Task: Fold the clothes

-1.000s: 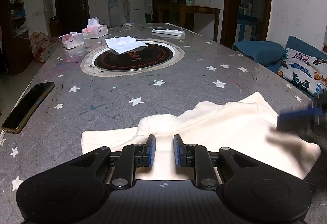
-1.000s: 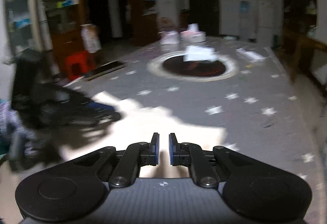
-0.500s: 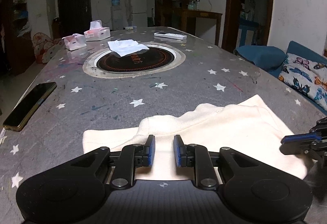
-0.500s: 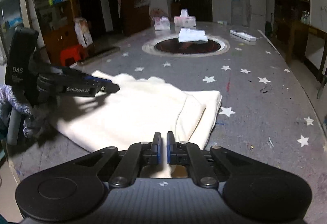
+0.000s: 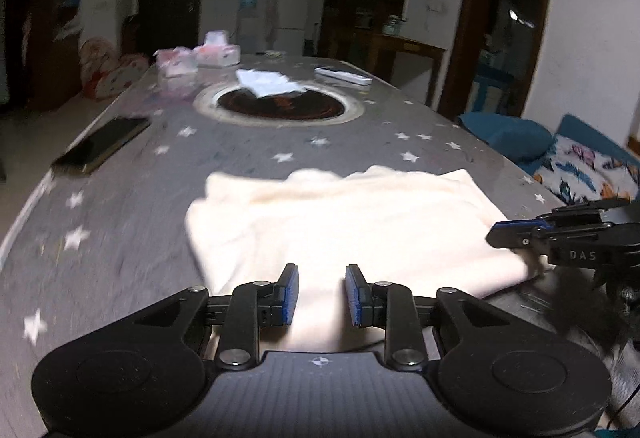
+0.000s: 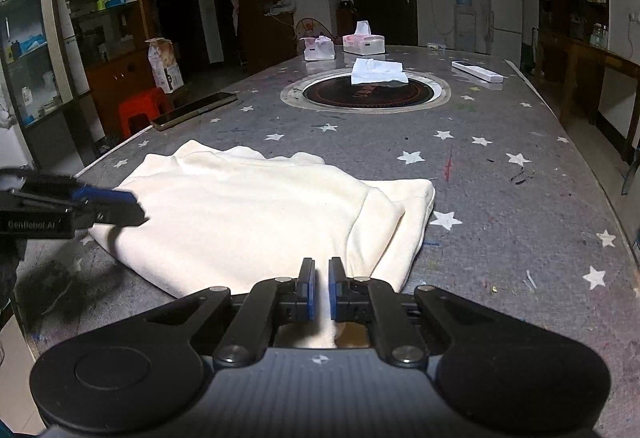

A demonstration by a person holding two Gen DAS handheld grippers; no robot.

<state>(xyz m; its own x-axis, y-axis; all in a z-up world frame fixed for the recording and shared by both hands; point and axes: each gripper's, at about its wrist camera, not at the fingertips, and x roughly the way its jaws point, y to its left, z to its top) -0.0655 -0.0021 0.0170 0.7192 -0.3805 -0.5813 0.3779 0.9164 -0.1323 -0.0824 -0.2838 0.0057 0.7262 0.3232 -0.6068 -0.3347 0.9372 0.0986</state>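
Note:
A cream garment (image 5: 340, 214) lies flat on the grey star-patterned table (image 5: 140, 218), with its right side folded over (image 6: 384, 222). My left gripper (image 5: 322, 294) is open over the garment's near edge, and cloth shows below the gap between its fingers. In the right wrist view this gripper (image 6: 116, 208) hovers blurred at the garment's left edge. My right gripper (image 6: 322, 288) is shut to a narrow slit at the garment's (image 6: 248, 210) near right edge, with cream cloth showing in the slit. It also reaches in over the right corner (image 5: 516, 234) in the left wrist view.
A dark phone (image 5: 102, 150) lies near the table's left edge. Farther back are a round inset plate with a white cloth (image 6: 378, 72), two tissue boxes (image 6: 363, 43) and a remote (image 6: 476, 71). A red stool (image 6: 142, 110) stands left of the table and a sofa cushion (image 5: 584, 170) right.
The left gripper has shifted left along the near edge and its fingers have spread a little wider. The right gripper has settled at the garment's right corner after a blurred sweep.

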